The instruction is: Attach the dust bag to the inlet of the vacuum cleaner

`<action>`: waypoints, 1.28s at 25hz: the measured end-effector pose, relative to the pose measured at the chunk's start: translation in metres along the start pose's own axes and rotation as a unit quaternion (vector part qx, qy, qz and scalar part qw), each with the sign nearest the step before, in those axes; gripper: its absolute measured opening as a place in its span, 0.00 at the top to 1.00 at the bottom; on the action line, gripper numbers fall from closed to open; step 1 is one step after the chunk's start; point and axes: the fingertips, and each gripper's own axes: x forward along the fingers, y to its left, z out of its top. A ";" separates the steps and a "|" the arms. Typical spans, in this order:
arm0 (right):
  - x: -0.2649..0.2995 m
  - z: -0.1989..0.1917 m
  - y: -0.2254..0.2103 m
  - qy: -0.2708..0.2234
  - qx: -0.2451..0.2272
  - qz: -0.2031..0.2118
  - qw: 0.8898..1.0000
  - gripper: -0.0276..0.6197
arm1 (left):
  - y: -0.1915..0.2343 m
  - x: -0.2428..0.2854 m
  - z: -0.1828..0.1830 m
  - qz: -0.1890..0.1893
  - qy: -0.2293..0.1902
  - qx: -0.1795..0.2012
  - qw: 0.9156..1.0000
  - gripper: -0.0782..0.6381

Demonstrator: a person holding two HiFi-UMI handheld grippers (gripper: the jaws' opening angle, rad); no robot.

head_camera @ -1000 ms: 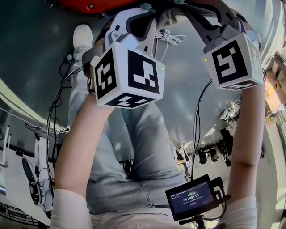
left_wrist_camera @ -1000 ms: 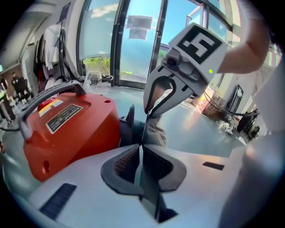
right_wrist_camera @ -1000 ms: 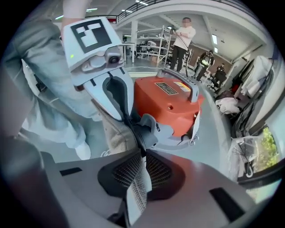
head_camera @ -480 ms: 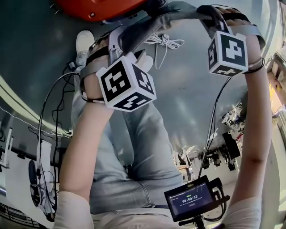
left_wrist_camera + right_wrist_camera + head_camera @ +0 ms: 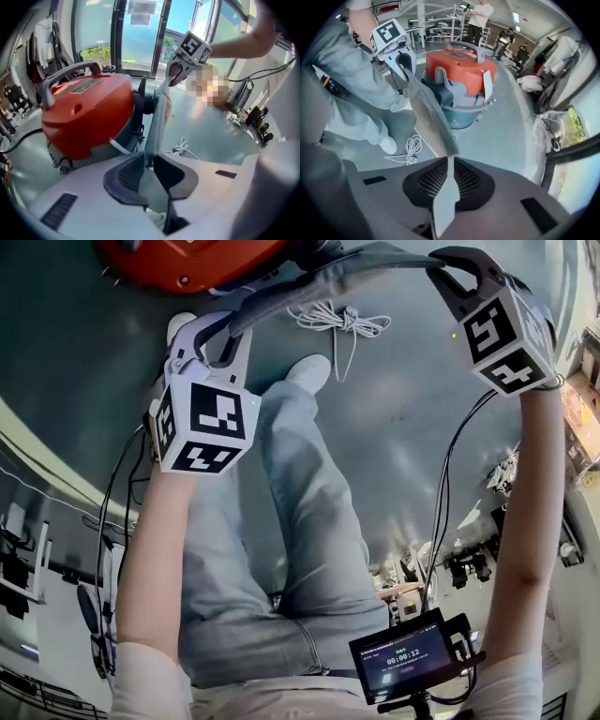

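Both grippers, the left gripper (image 5: 149, 165) and the right gripper (image 5: 449, 169), have just been closing their jaws. Each now pinches one edge of the dust bag (image 5: 349, 270), which hangs stretched flat between them in the air. Compared with the earlier head views, they sit further out and wider apart, and the bag is drawn taut just in front of the red vacuum cleaner (image 5: 83, 110). Its dark inlet (image 5: 441, 95) lies close behind the bag and looks still uncovered. I judge the grip is re-set and the approach under way, with fitting still to do.
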 end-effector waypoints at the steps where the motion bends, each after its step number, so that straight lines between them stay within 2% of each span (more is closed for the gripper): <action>1: -0.008 -0.014 -0.002 0.008 0.026 -0.022 0.999 0.92 | 0.001 -0.009 -0.007 0.000 -0.002 0.001 1.000 0.82; 3: -0.029 -0.039 -0.006 0.003 0.098 -0.078 0.992 0.92 | 0.001 -0.035 -0.007 -0.013 -0.037 -0.004 0.999 0.82; 4: -0.044 -0.043 -0.006 -0.024 0.152 -0.102 0.983 0.92 | -0.001 -0.051 0.002 -0.035 -0.075 -0.023 0.996 0.83; 5: -0.061 -0.039 -0.005 -0.071 0.213 -0.119 0.967 0.92 | -0.004 -0.067 0.016 -0.067 -0.119 -0.050 0.989 0.88; 6: -0.080 -0.027 -0.003 -0.132 0.275 -0.127 0.944 0.92 | -0.008 -0.082 0.032 -0.103 -0.157 -0.070 0.980 0.88; 7: -0.100 -0.011 0.000 -0.199 0.333 -0.129 0.913 0.92 | -0.012 -0.096 0.049 -0.138 -0.188 -0.074 0.970 0.88; 9: -0.141 0.024 0.005 -0.321 0.425 -0.119 0.838 0.93 | -0.017 -0.120 0.087 -0.183 -0.238 -0.062 0.952 0.88; 11: -0.179 0.056 0.009 -0.410 0.476 -0.106 0.771 0.93 | -0.019 -0.142 0.134 -0.209 -0.278 -0.058 0.936 0.88; 12: -0.198 0.072 0.009 -0.448 0.484 -0.105 0.744 0.93 | -0.019 -0.155 0.160 -0.221 -0.300 -0.057 0.926 0.88; 13: -0.219 0.089 0.008 -0.480 0.480 -0.109 0.726 0.93 | -0.020 -0.170 0.184 -0.233 -0.323 -0.054 0.916 0.88; 14: -0.241 0.106 0.009 -0.504 0.467 -0.116 0.717 0.93 | -0.023 -0.187 0.206 -0.244 -0.342 -0.050 0.906 0.88; 15: -0.265 0.121 0.010 -0.520 0.452 -0.122 0.715 0.93 | -0.029 -0.207 0.223 -0.253 -0.357 -0.046 0.898 0.88; 18: -0.340 0.156 0.014 -0.552 0.415 -0.140 0.710 0.93 | -0.055 -0.270 0.264 -0.276 -0.390 -0.018 0.878 0.88; 21: -0.419 0.172 0.011 -0.563 0.382 -0.188 0.709 0.93 | -0.074 -0.334 0.301 -0.281 -0.424 0.023 0.861 0.88; 25: -0.516 0.182 0.027 -0.554 0.370 -0.230 0.709 0.93 | -0.102 -0.422 0.335 -0.278 -0.431 0.070 0.856 0.88; 27: -0.563 0.191 0.035 -0.560 0.361 -0.251 0.703 0.93 | -0.113 -0.466 0.349 -0.289 -0.435 0.095 0.847 0.88; 29: -0.605 0.204 0.045 -0.556 0.355 -0.271 0.701 0.94 | -0.121 -0.510 0.356 -0.297 -0.434 0.124 0.841 0.88; 32: -0.660 0.226 0.065 -0.544 0.359 -0.297 0.698 0.94 | -0.134 -0.572 0.360 -0.310 -0.425 0.150 0.837 0.88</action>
